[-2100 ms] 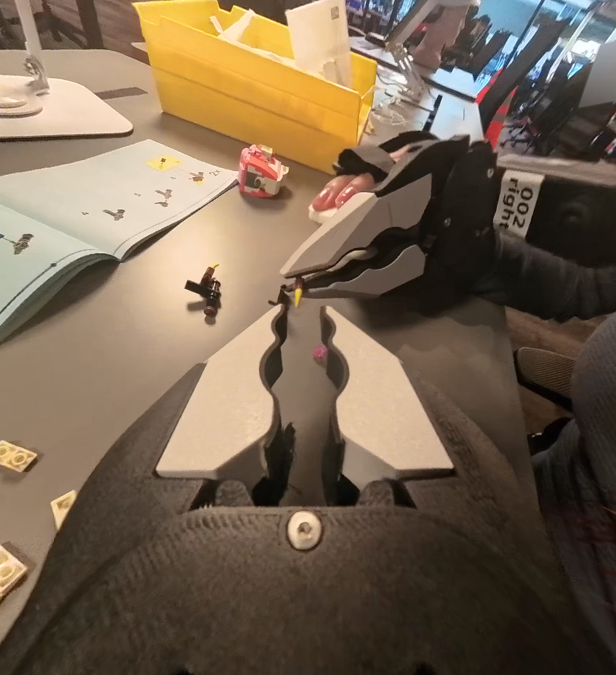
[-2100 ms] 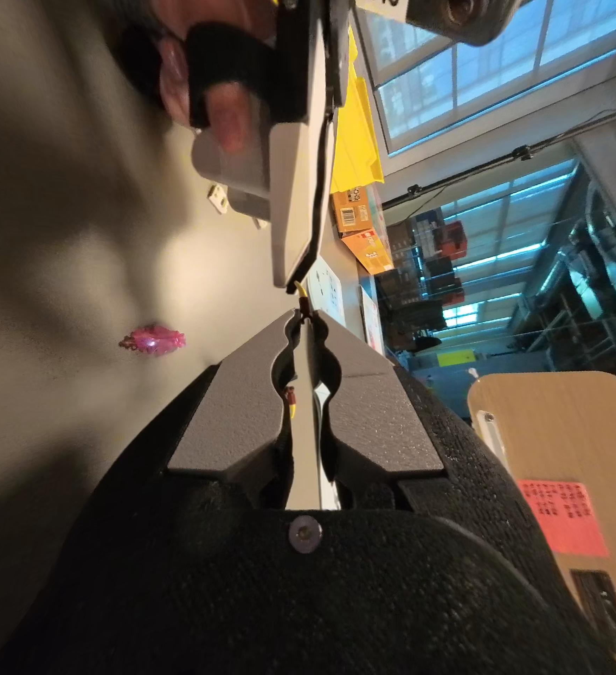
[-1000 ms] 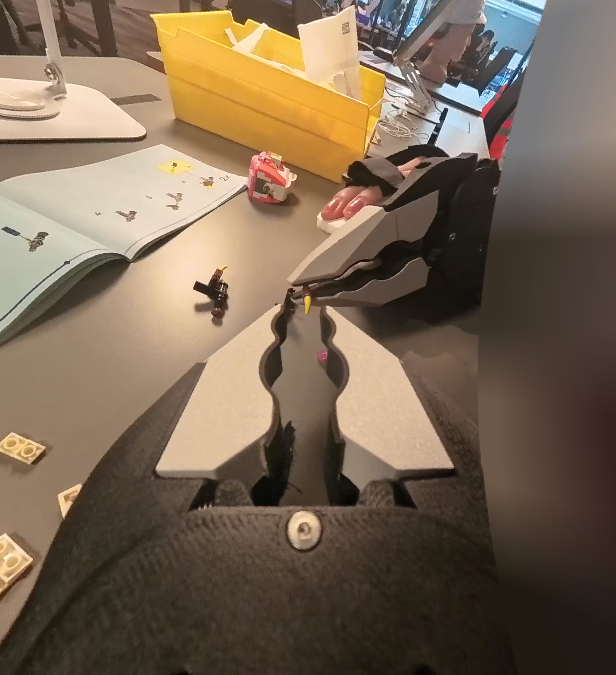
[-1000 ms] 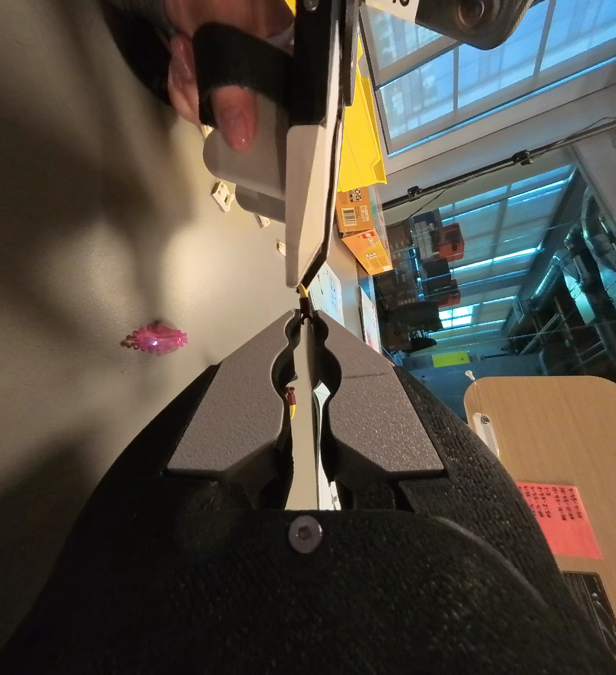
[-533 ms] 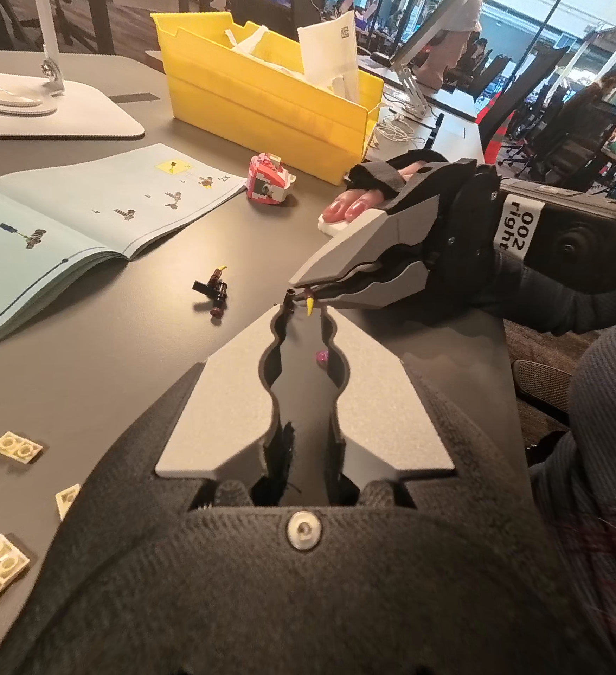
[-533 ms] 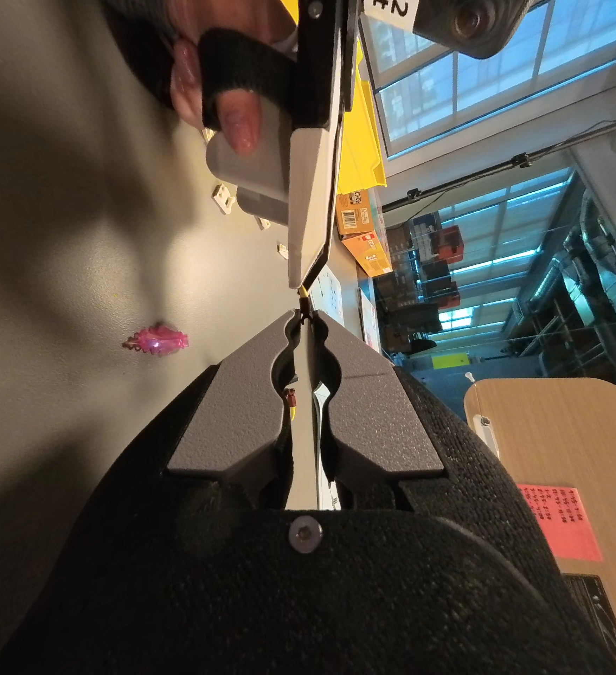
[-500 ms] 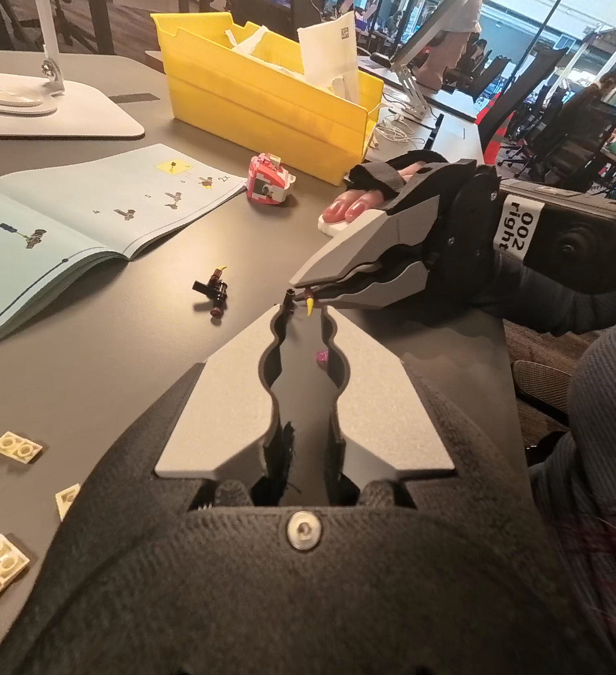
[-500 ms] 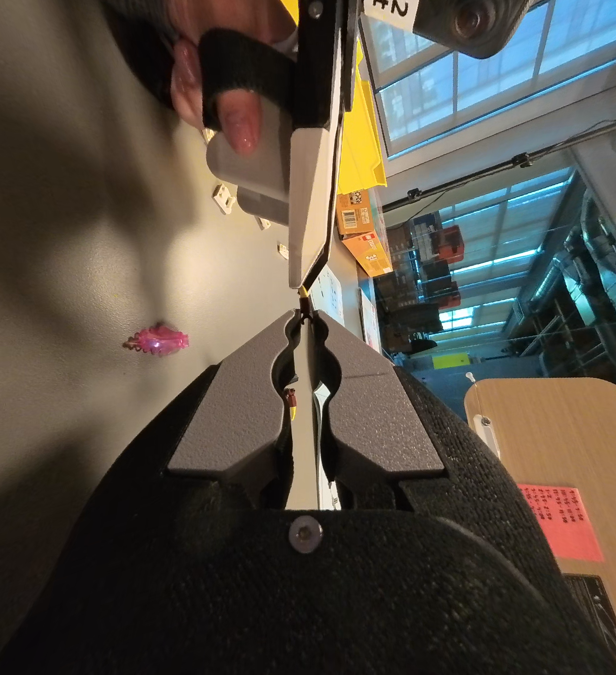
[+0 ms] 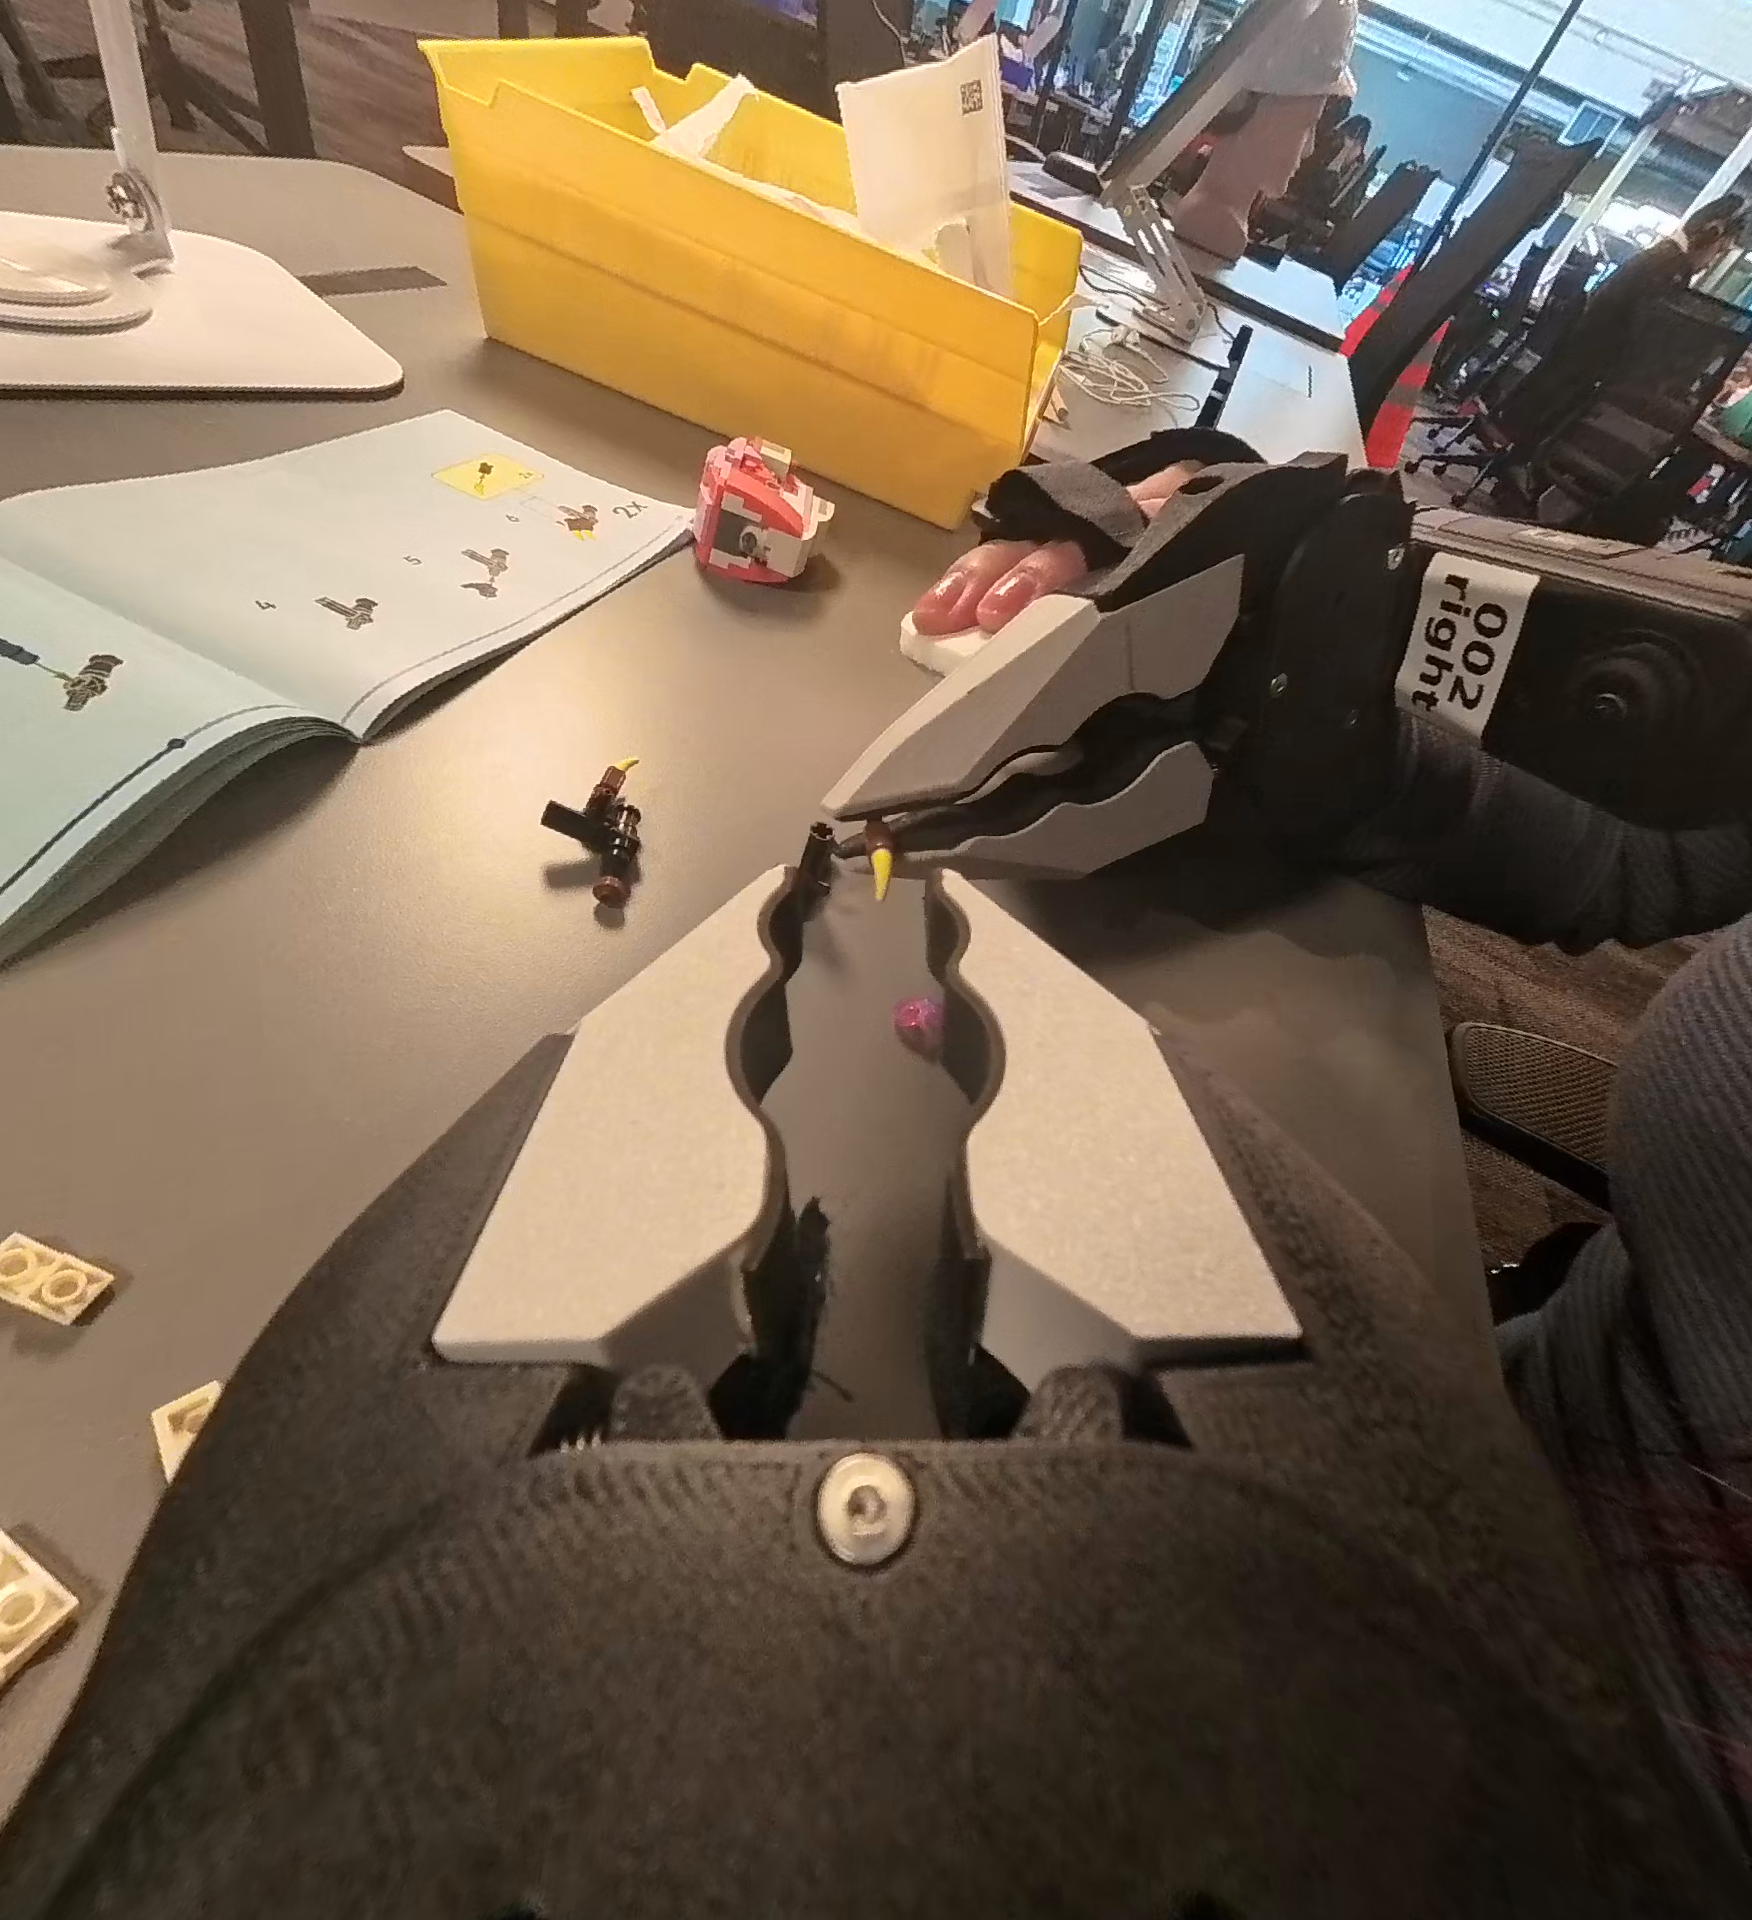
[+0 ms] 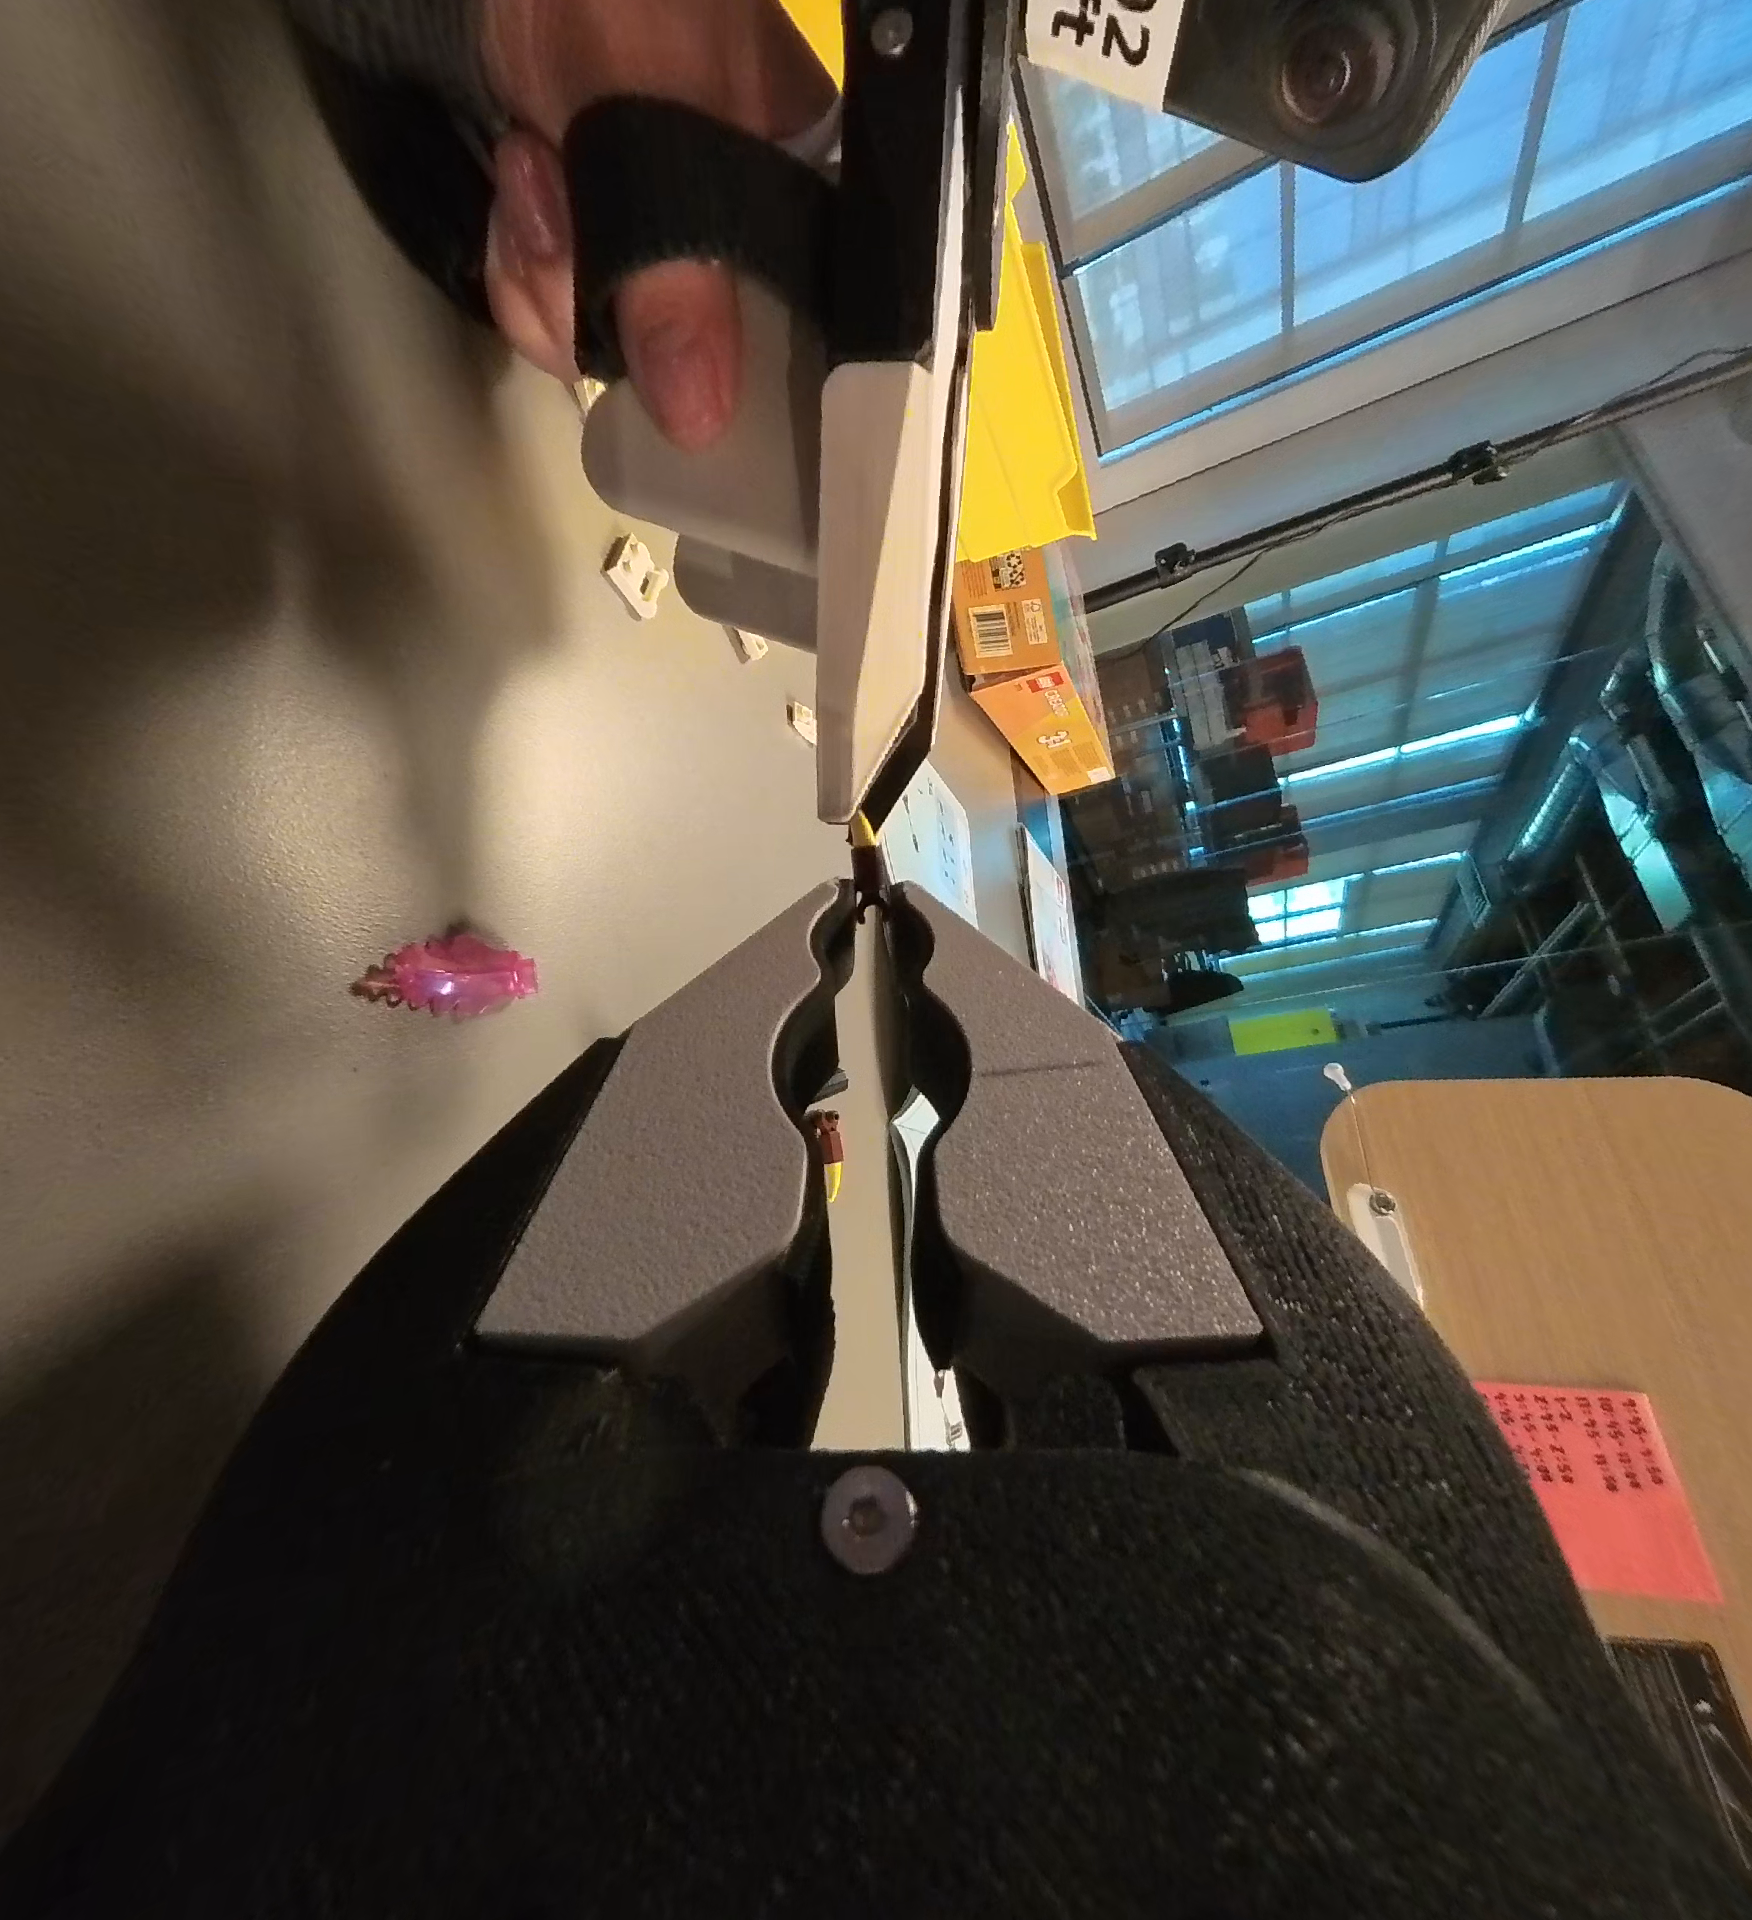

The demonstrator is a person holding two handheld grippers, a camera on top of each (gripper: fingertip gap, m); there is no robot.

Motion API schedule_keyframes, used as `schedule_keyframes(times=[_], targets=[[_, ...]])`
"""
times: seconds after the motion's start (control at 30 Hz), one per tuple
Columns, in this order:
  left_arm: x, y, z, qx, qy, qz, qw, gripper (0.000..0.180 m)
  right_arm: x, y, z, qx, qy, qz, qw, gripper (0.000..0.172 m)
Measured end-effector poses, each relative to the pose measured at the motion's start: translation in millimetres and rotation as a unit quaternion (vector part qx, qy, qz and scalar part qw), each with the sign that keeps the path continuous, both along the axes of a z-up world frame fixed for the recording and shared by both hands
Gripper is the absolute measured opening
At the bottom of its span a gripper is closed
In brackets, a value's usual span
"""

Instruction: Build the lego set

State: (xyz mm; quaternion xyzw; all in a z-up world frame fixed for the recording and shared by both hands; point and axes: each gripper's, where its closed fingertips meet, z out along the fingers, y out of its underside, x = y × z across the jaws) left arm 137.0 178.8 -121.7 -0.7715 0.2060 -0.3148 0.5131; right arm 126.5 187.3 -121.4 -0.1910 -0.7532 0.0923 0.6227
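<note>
In the left wrist view my left gripper (image 9: 864,883) is open just above the dark table (image 9: 332,1039). My right gripper (image 9: 851,816) reaches in from the right and is shut on a small black and brown piece with a yellow horn (image 9: 880,844). The piece's black rod (image 9: 815,854) leans on my left finger's tip, and the other left finger stands apart from it. In the right wrist view my right gripper (image 10: 867,902) pinches the piece (image 10: 864,878), and the left gripper's fingers (image 10: 867,623) stand just beyond. A pink translucent leaf piece (image 9: 919,1018) lies on the table under the left jaws and also shows in the right wrist view (image 10: 446,982).
A second small black and brown piece (image 9: 607,821) lies to the left. An open instruction booklet (image 9: 176,603), a pink and white small build (image 9: 758,520), a yellow bin (image 9: 747,281) and a white lamp base (image 9: 124,322) lie farther off. Cream plates (image 9: 41,1278) lie near left. The table's edge runs on the right. My left and right fingertips are right by each other.
My left jaws have opened a little wider around the piece's black rod. The right gripper has stayed shut on the piece and has barely moved.
</note>
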Motion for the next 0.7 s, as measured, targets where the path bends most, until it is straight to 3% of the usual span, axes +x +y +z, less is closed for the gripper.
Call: schedule_keyframes(times=[0.23, 0.7], targets=[[-1.3, 0.1, 1.6, 0.003, -0.006, 0.003, 1.0, 0.021, -0.3, -0.4, 0.7, 0.001, 0.002, 0.001, 1.0, 0.004], [3.2, -2.8, 3.0, 0.008, -0.008, -0.009, 1.0, 0.003, -0.9, -2.4, 2.4, 0.001, 0.007, 0.005, 1.0, 0.004]])
